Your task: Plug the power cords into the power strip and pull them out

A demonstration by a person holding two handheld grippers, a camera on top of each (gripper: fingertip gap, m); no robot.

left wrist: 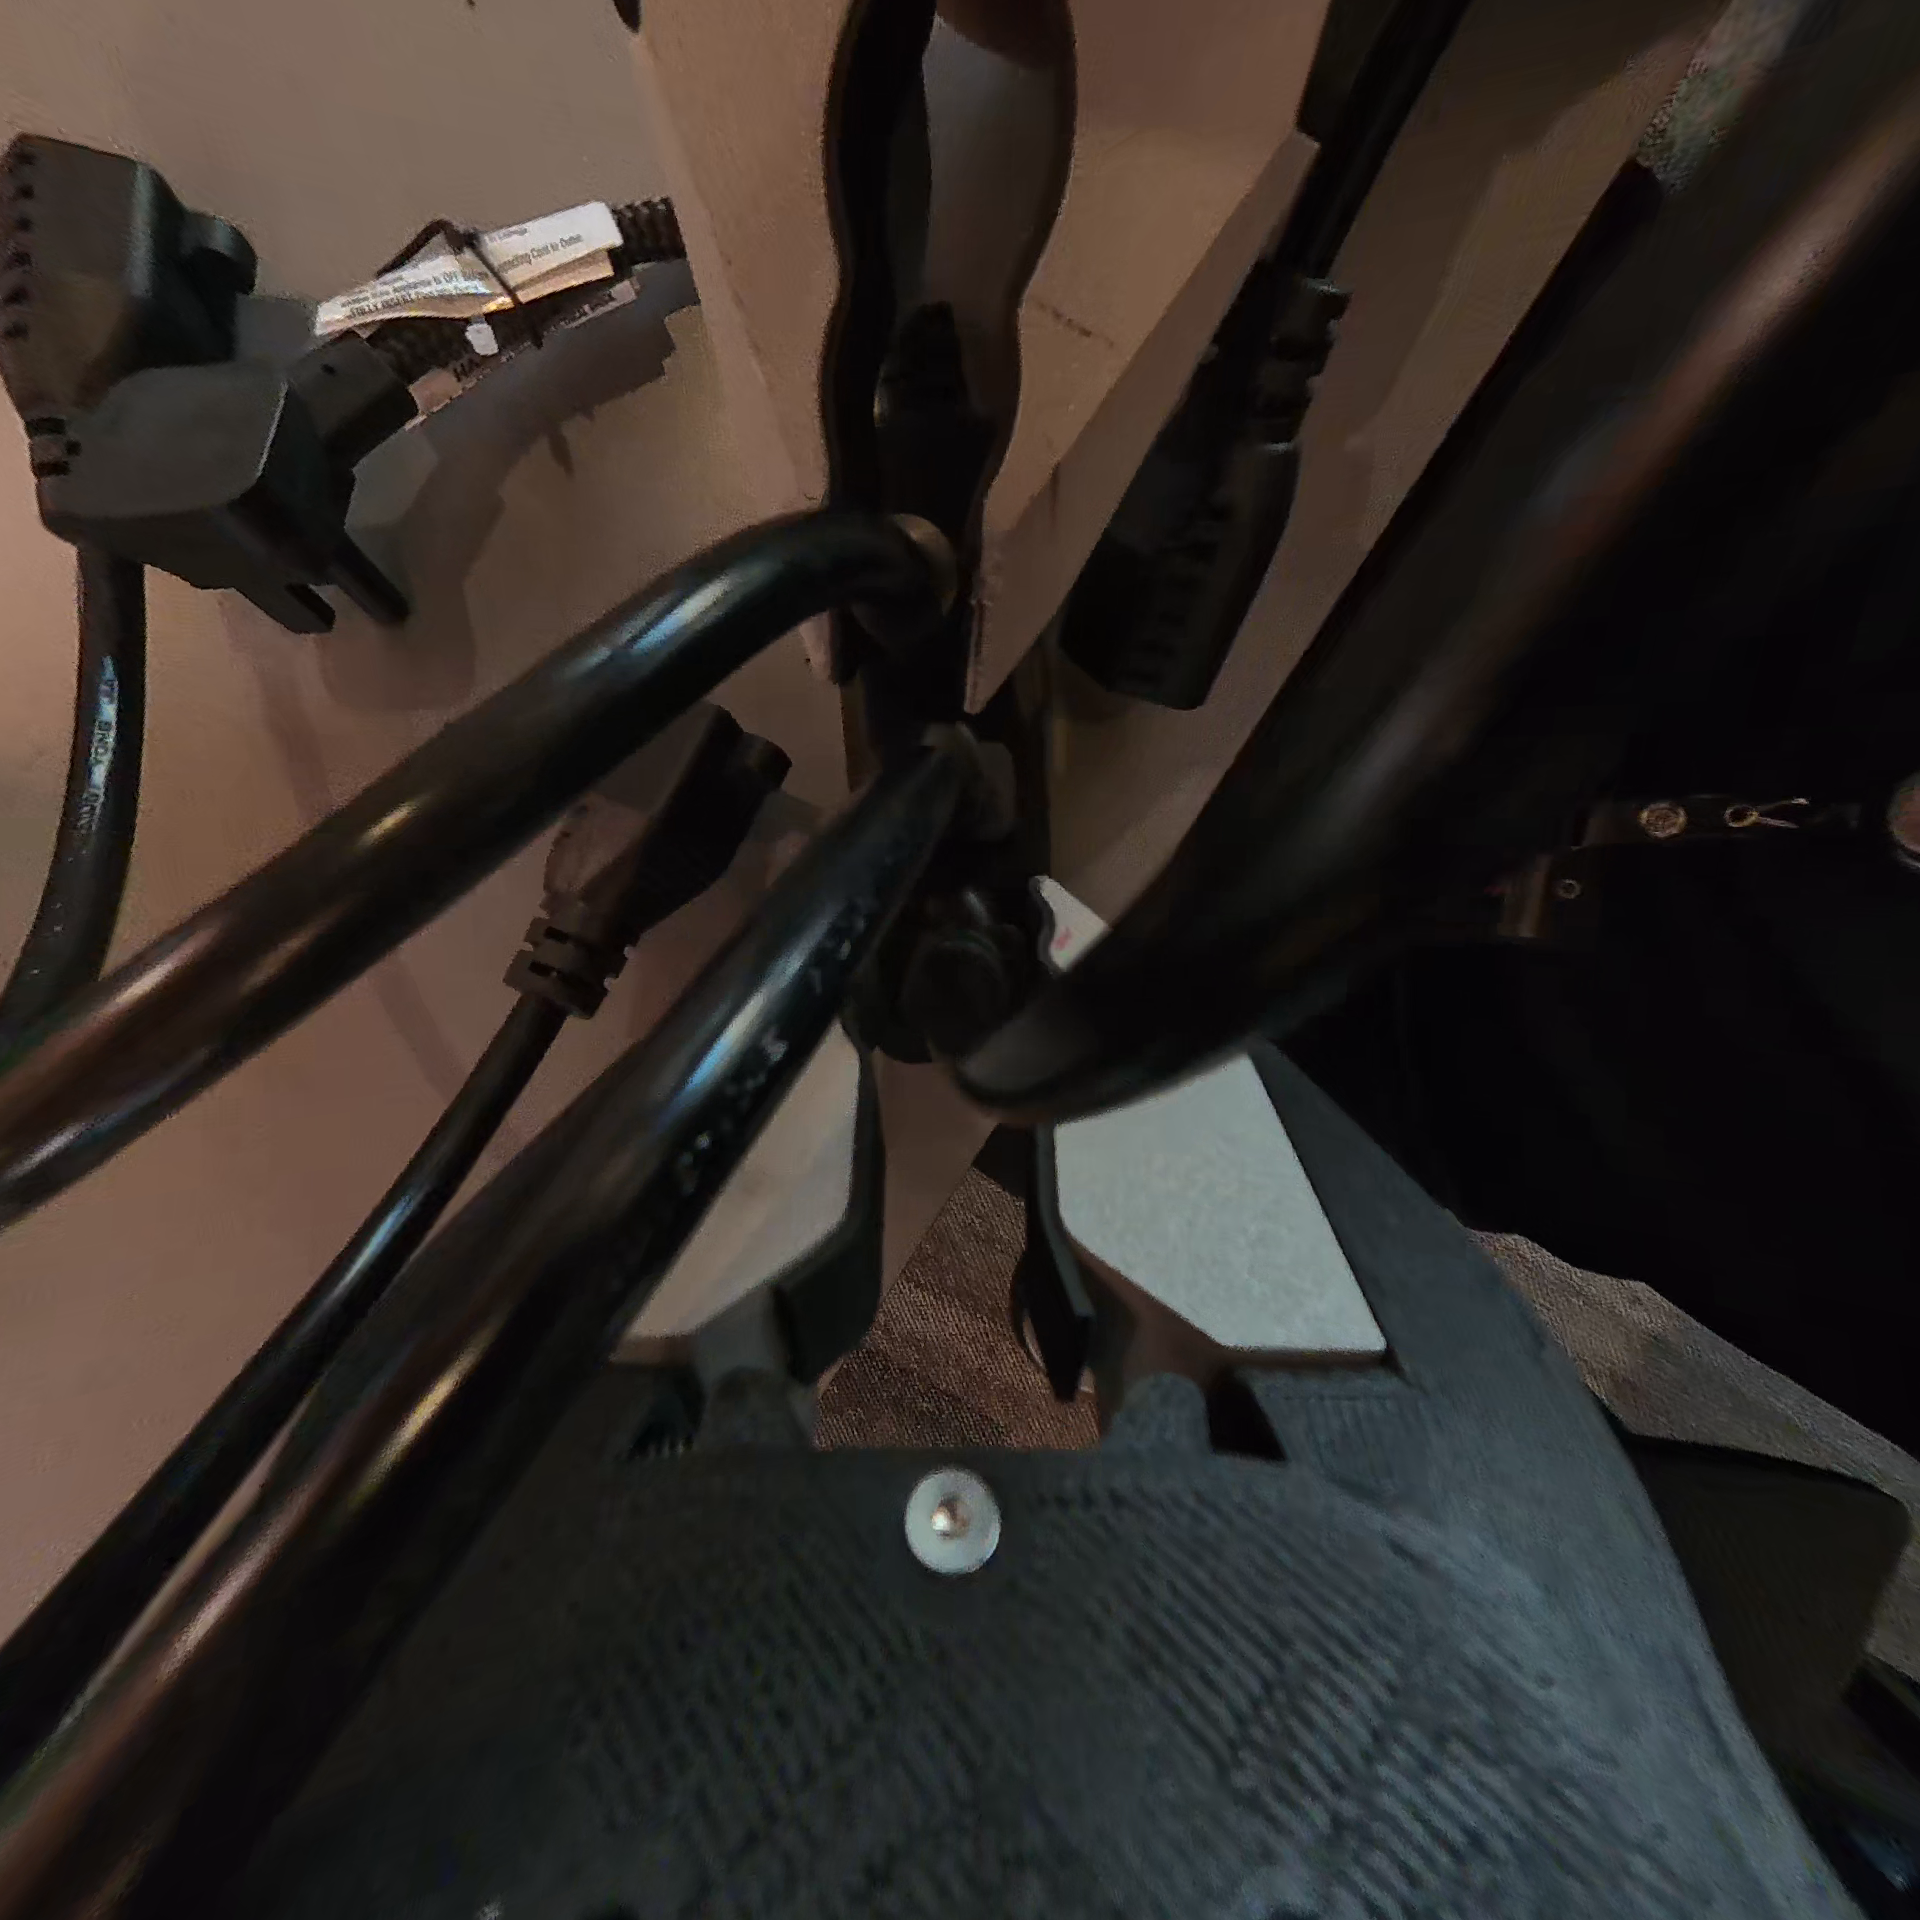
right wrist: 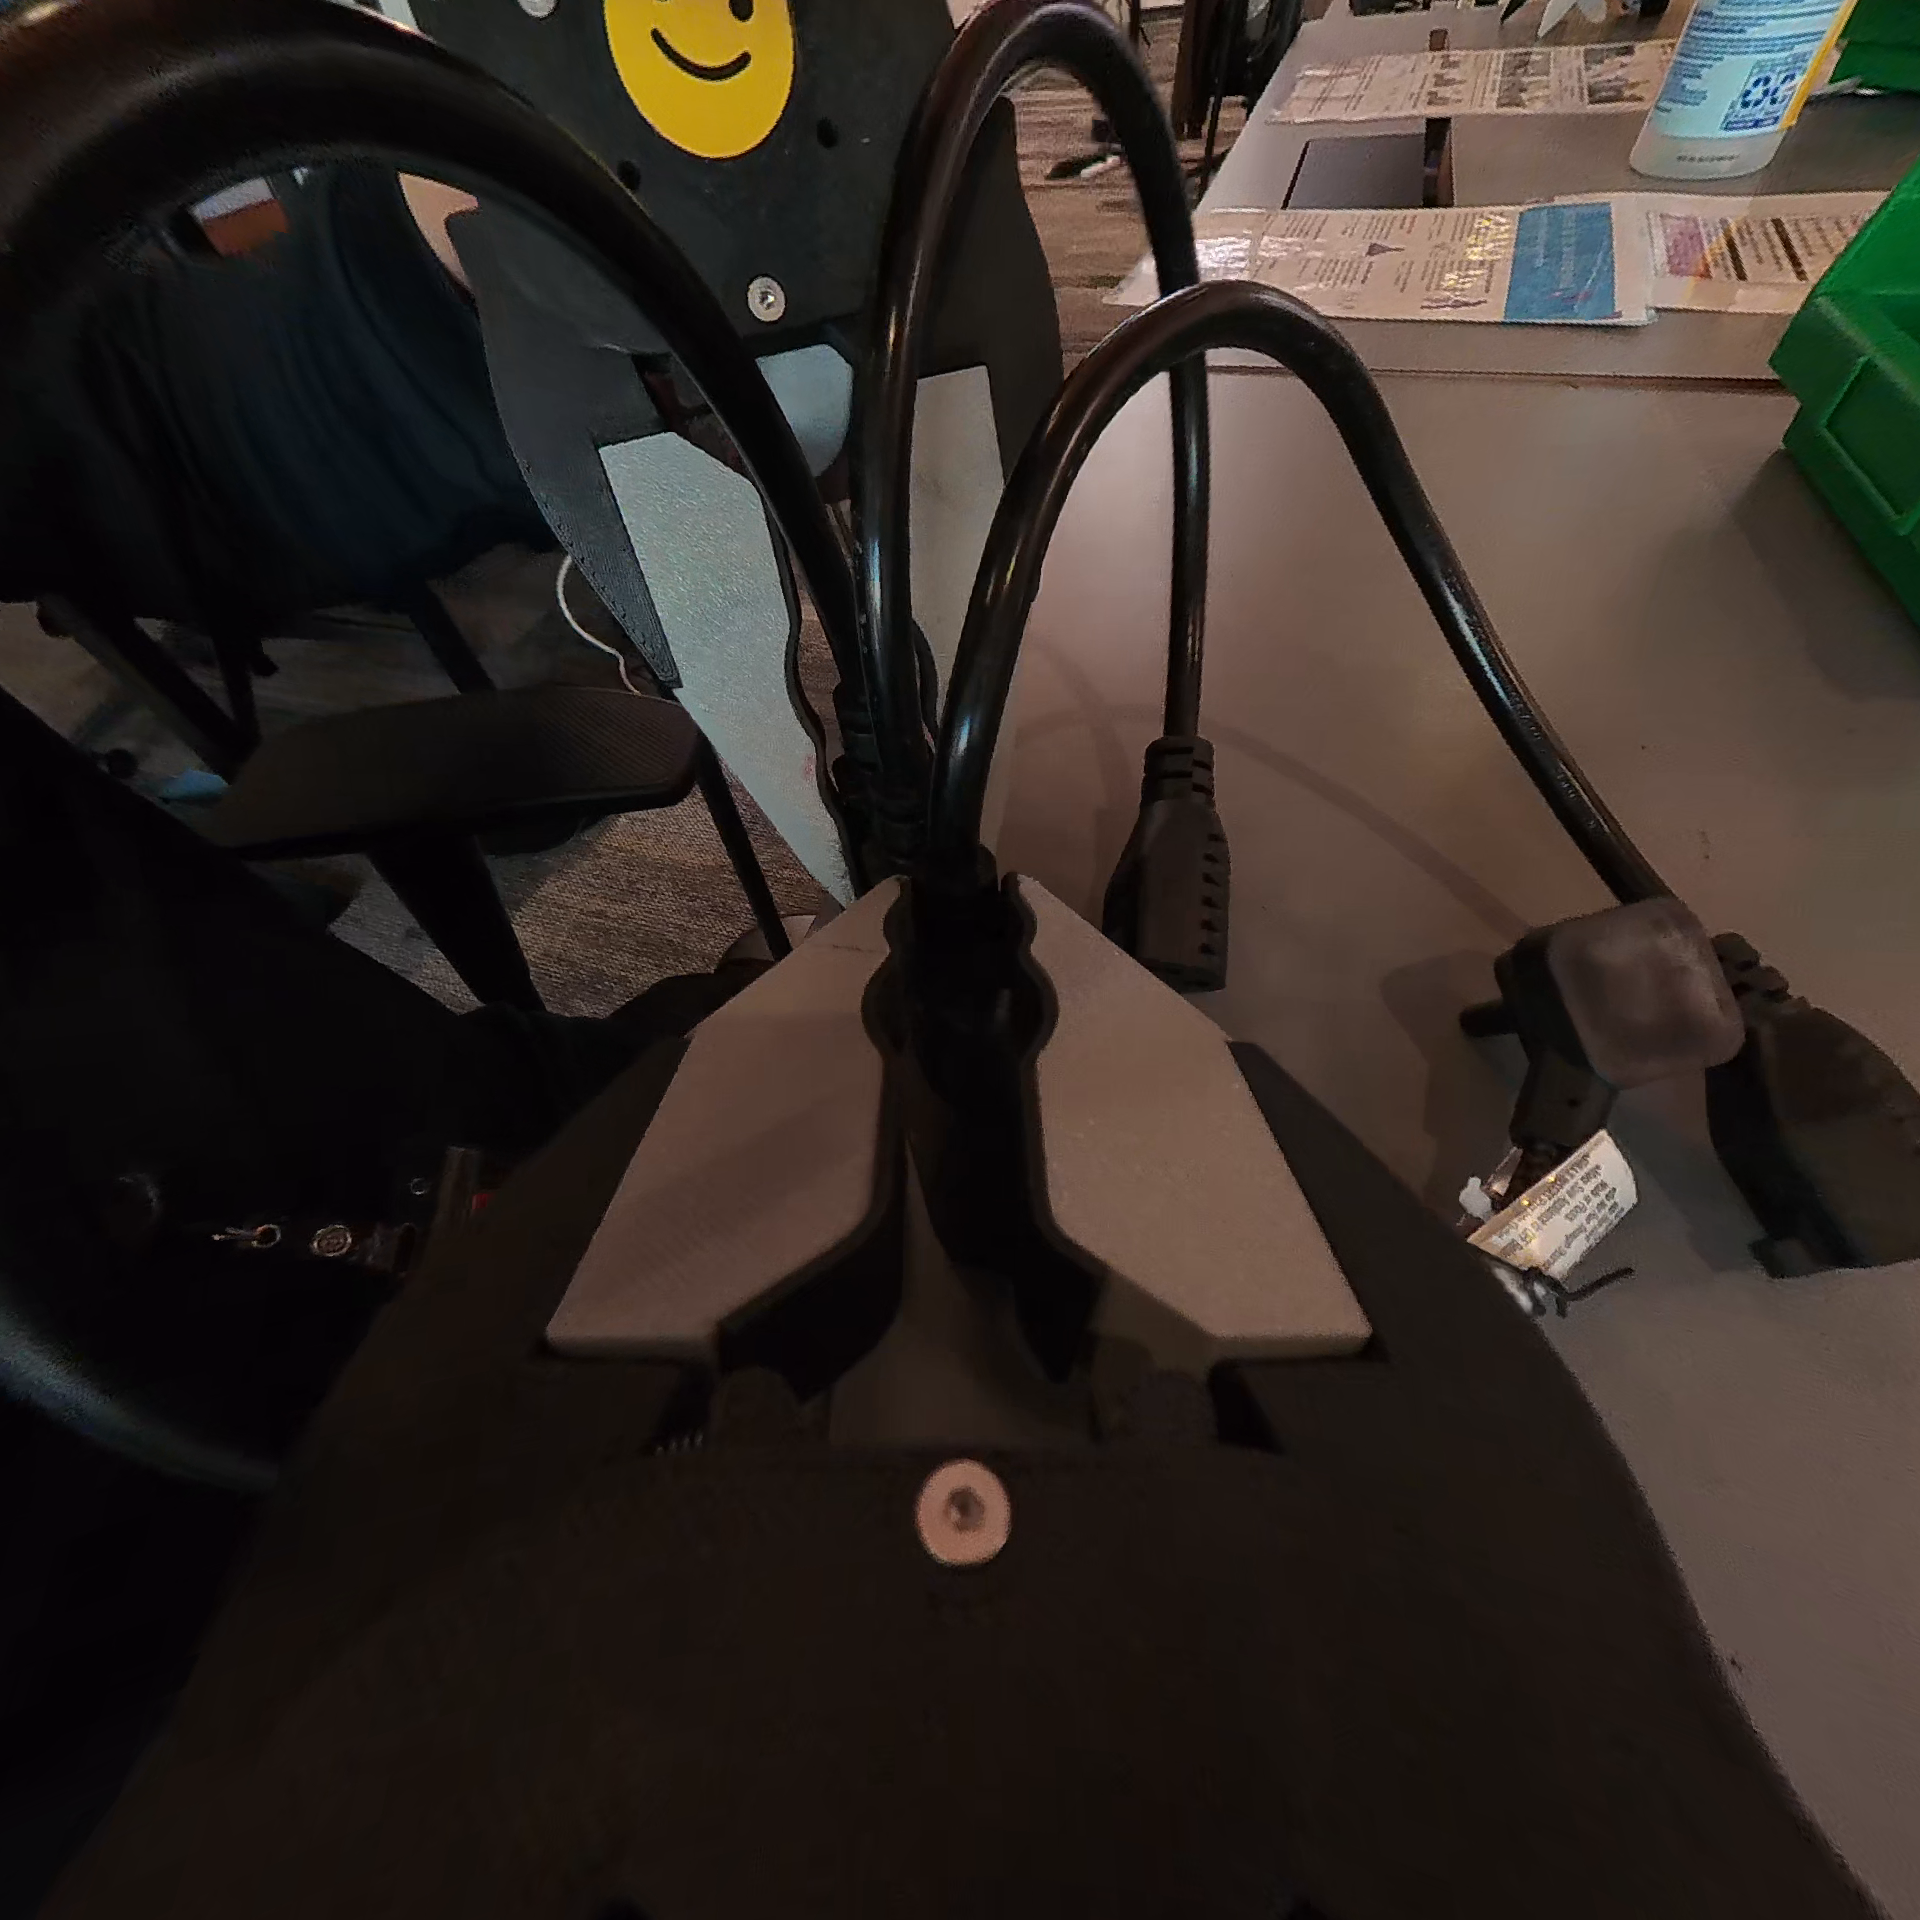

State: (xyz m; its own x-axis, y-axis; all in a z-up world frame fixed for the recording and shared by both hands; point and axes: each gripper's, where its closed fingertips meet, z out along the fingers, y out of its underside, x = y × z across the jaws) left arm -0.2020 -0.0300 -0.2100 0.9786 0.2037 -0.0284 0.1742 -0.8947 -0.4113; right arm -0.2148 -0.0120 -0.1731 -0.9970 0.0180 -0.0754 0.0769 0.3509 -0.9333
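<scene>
My right gripper (right wrist: 956,935) is shut on a black power cord (right wrist: 1039,540) that loops up out of its grey fingers (right wrist: 1143,1091) and down to a grey-capped plug (right wrist: 1621,997) lying on the table (right wrist: 1351,675). My left gripper (left wrist: 951,997) is shut on the ribbed plug end (left wrist: 940,977) of another black cord (left wrist: 1351,727). In the right wrist view the left gripper (right wrist: 878,790) sits just beyond my right fingertips, off the table's left edge. The right gripper (left wrist: 935,436) faces me in the left wrist view. A loose black connector (right wrist: 1174,883) lies on the table.
A white tag (right wrist: 1548,1216) hangs on a cord near the capped plug. A green bin (right wrist: 1860,364), papers (right wrist: 1455,260) and a white bottle (right wrist: 1725,83) stand at the table's far right. A black chair (right wrist: 416,769) stands on carpet to the left. About 4 cm separates my left fingertips from my right.
</scene>
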